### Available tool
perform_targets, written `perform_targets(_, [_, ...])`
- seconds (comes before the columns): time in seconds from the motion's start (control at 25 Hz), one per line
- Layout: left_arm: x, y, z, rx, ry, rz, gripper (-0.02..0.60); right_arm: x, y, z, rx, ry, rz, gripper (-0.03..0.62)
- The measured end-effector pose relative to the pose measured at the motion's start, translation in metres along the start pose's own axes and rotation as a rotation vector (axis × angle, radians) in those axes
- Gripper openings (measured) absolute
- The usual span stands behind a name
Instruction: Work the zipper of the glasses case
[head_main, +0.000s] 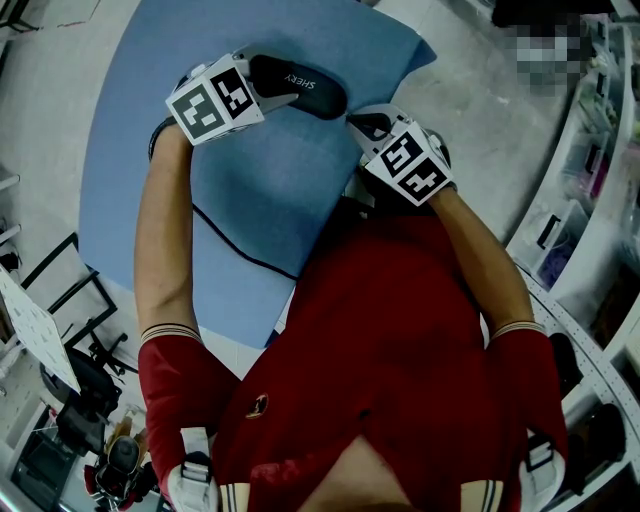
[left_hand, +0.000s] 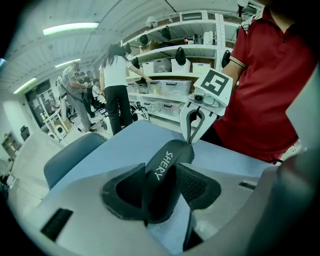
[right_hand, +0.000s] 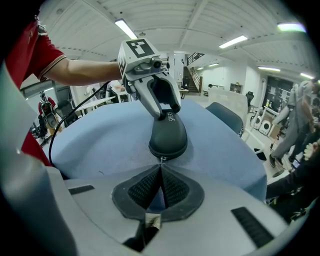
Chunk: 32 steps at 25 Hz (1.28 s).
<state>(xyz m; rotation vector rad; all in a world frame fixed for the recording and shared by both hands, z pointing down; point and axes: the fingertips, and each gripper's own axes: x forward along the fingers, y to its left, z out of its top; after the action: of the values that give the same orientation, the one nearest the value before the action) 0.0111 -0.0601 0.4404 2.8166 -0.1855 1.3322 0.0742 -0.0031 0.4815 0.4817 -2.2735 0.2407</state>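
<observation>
A black glasses case (head_main: 305, 88) with white lettering lies on the blue table (head_main: 140, 150). My left gripper (head_main: 262, 80) is shut on one end of it; in the left gripper view the case (left_hand: 167, 165) sits squeezed between the two dark pads of that gripper (left_hand: 160, 192). My right gripper (head_main: 352, 122) is at the case's other end. In the right gripper view its jaws are shut, with the tips (right_hand: 161, 166) meeting on the small silver zipper pull (right_hand: 162, 159) at the near end of the case (right_hand: 168, 137). The left gripper (right_hand: 162, 112) holds the far end.
A black cable (head_main: 240, 250) runs over the table near the person's body. Blue chairs (right_hand: 227, 115) stand beside the table. Shelves with boxes (left_hand: 170, 65) and people (left_hand: 117, 90) are in the background.
</observation>
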Motion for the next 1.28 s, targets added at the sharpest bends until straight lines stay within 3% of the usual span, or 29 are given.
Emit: perform_targets(1.28, [0.0001, -0.0002, -0.0007, -0.012, -0.021, -0.007, 0.173, 0.0006, 0.0105, 0.0020, 0.017, -0.016, -0.009, 0.002])
